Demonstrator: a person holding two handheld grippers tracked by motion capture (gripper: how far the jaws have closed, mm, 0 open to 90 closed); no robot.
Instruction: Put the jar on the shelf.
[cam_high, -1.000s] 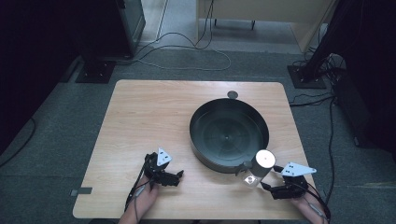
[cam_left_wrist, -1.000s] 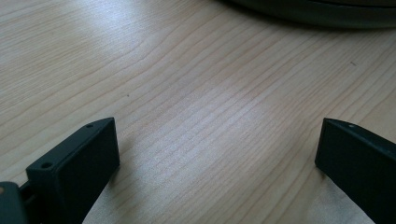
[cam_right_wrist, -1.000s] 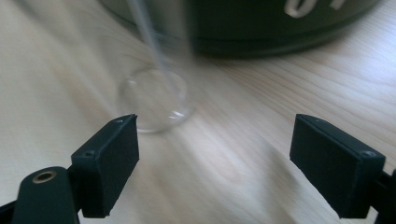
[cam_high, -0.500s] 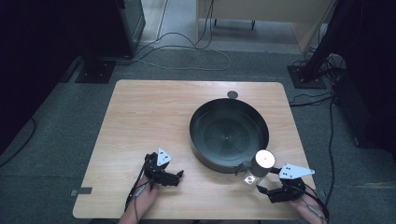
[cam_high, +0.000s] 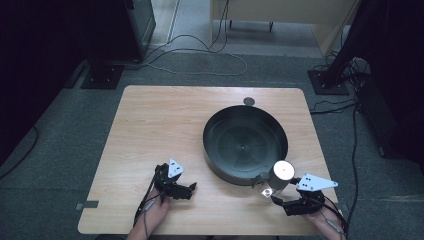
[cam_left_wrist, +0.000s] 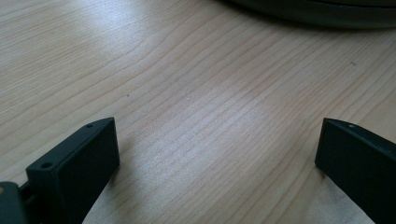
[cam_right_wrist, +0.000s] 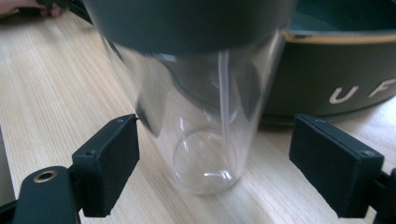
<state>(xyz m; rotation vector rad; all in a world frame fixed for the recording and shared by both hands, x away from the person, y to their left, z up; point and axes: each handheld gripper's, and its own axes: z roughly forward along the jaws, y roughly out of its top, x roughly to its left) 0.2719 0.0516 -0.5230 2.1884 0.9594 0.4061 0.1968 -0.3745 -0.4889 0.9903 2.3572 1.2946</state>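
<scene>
A clear glass tumbler with a dark band round its top and a straw inside stands on the wooden table, just in front of a big dark round pan. From above, the tumbler shows a pale round top. My right gripper is open with one jaw on each side of the tumbler's lower part; neither jaw presses on it. In the high view the right gripper sits at the near right edge. My left gripper rests open on bare wood, nothing between its jaws.
The pan's wall carries white letters and a gold rim, right behind the tumbler; its edge lies ahead of the left gripper. A small dark disc lies beyond the pan. Cables run over the floor.
The right gripper has shifted a little toward the table's near edge while the tumbler stays put. The left gripper has not moved.
</scene>
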